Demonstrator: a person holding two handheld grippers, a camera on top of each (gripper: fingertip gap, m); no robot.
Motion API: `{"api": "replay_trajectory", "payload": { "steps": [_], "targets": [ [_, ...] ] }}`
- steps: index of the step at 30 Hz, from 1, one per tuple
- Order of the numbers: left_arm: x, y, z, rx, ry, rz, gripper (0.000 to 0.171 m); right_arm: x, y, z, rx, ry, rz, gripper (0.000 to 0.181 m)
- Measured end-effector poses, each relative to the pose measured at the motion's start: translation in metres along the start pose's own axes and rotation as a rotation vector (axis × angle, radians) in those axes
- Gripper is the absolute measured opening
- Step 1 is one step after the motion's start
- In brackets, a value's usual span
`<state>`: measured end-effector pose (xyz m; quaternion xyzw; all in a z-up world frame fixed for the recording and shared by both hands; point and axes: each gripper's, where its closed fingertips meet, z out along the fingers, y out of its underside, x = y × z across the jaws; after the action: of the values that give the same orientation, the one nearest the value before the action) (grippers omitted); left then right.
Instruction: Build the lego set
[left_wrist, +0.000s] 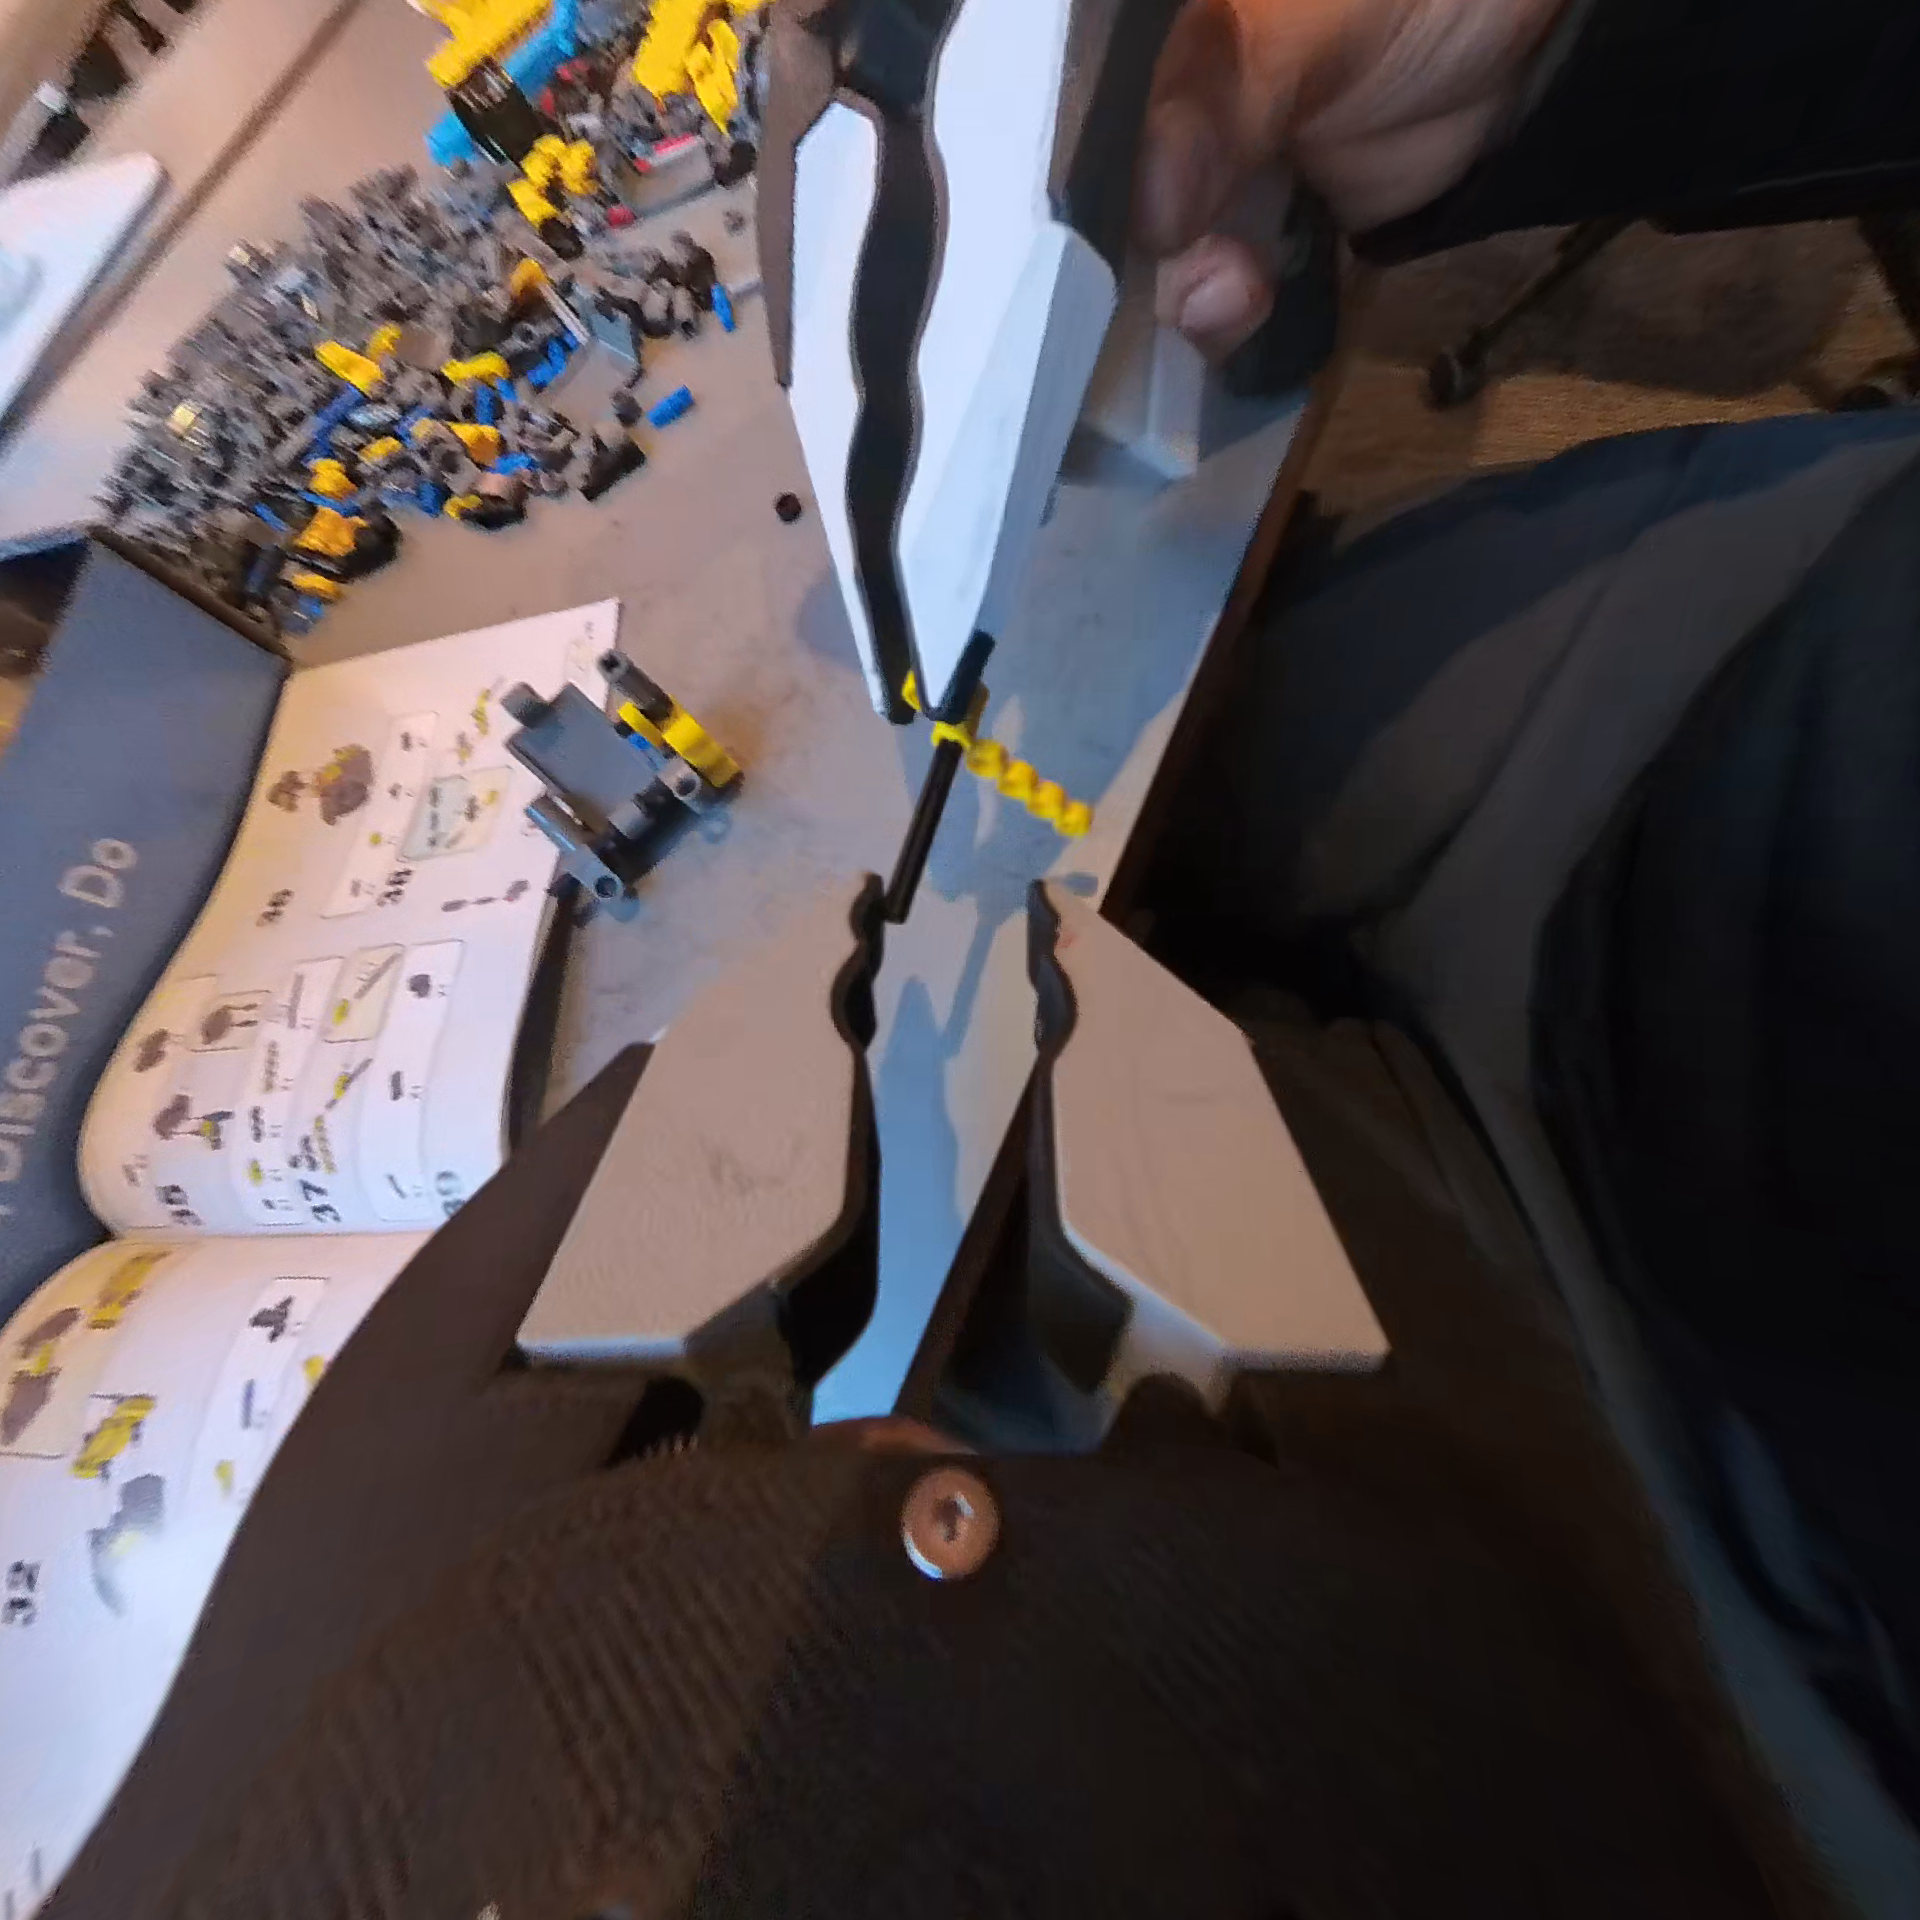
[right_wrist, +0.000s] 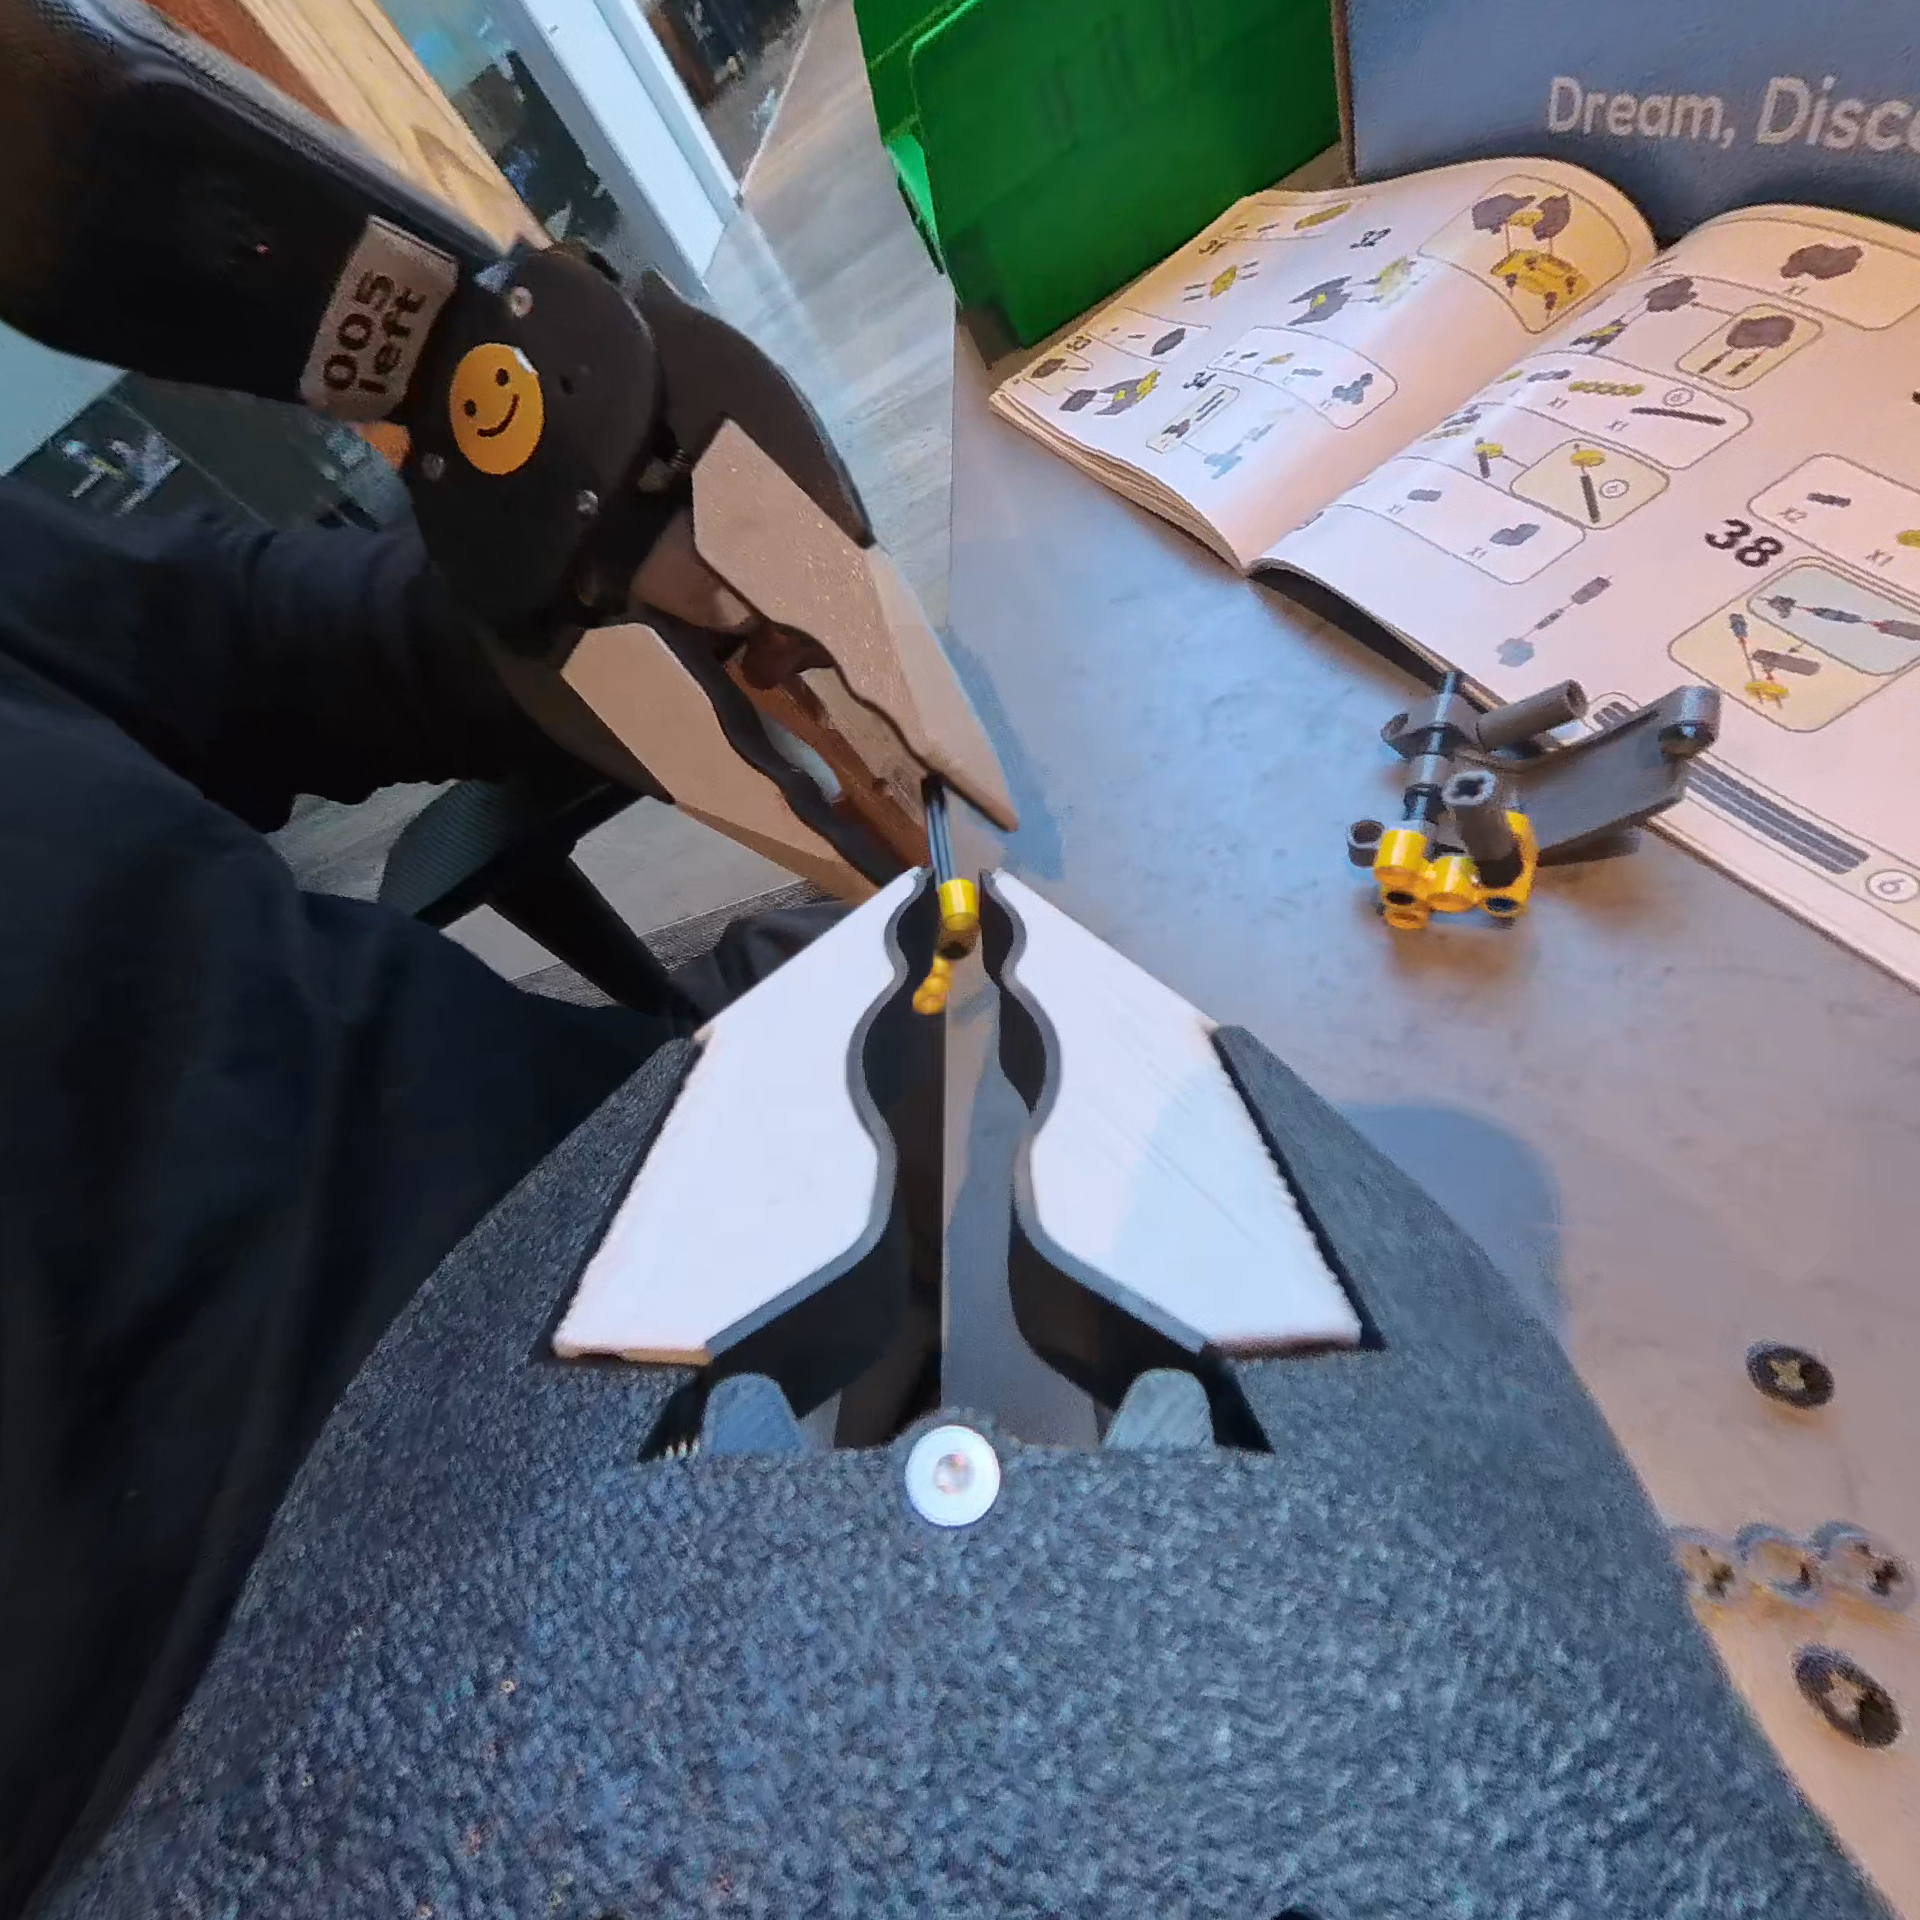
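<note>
Two grippers meet over the near edge of a grey table (right_wrist: 1195, 665), tip to tip. Biggest thing lying on it is an open instruction booklet (right_wrist: 1538, 416), with a big pile of grey, blue and yellow bricks (left_wrist: 395, 416) further back. Small grey and yellow sub-assembly (right_wrist: 1496, 821) sits right at the booklet's edge. Right gripper (right_wrist: 954, 883) is pinching a yellow beam piece (left_wrist: 1023, 784) at one end. A thin black axle (left_wrist: 930, 800) runs through that yellow piece, and its other end sits by one fingertip of the left gripper (left_wrist: 956, 899), whose fingers are spread apart.
</note>
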<state>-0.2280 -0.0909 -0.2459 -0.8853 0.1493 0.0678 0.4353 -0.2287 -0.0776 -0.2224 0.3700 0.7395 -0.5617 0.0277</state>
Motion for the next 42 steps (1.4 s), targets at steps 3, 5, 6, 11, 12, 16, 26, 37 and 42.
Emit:
{"api": "replay_trajectory", "payload": {
  "steps": [3, 5, 6, 11, 12, 16, 26, 37, 42],
  "targets": [
    [0.001, 0.005, -0.001, -0.032, 0.018, -0.022, 0.003, -0.006, -0.001, 0.004, -0.016, -0.033, -0.022, 0.007],
    [0.002, 0.011, 0.002, -0.056, 0.019, -0.027, 0.002, -0.003, 0.001, 0.007, -0.044, -0.009, -0.055, 0.007],
    [0.004, 0.011, 0.004, -0.057, 0.024, -0.036, 0.006, -0.003, 0.001, 0.008, -0.049, -0.007, -0.061, 0.007],
    [0.019, 0.002, 0.009, -0.026, 0.080, -0.076, 0.003, -0.012, 0.007, 0.012, -0.067, -0.055, -0.065, 0.006],
    [0.021, 0.001, 0.009, -0.022, 0.084, -0.072, 0.003, -0.015, 0.007, 0.011, -0.060, -0.064, -0.072, 0.006],
    [0.025, -0.005, 0.005, 0.016, 0.030, -0.089, 0.003, -0.025, 0.010, 0.005, -0.054, -0.070, -0.040, 0.009],
    [0.072, -0.013, -0.005, 0.142, 0.070, -0.225, 0.003, -0.068, 0.058, 0.000, -0.117, -0.072, 0.019, 0.016],
    [0.105, -0.010, -0.006, 0.173, 0.125, -0.236, 0.003, -0.092, 0.080, 0.009, -0.107, -0.126, 0.069, 0.012],
    [0.081, -0.019, -0.015, 0.314, 0.145, -0.447, 0.003, -0.084, 0.052, 0.001, 0.037, -0.069, 0.008, 0.025]
  ]
}}
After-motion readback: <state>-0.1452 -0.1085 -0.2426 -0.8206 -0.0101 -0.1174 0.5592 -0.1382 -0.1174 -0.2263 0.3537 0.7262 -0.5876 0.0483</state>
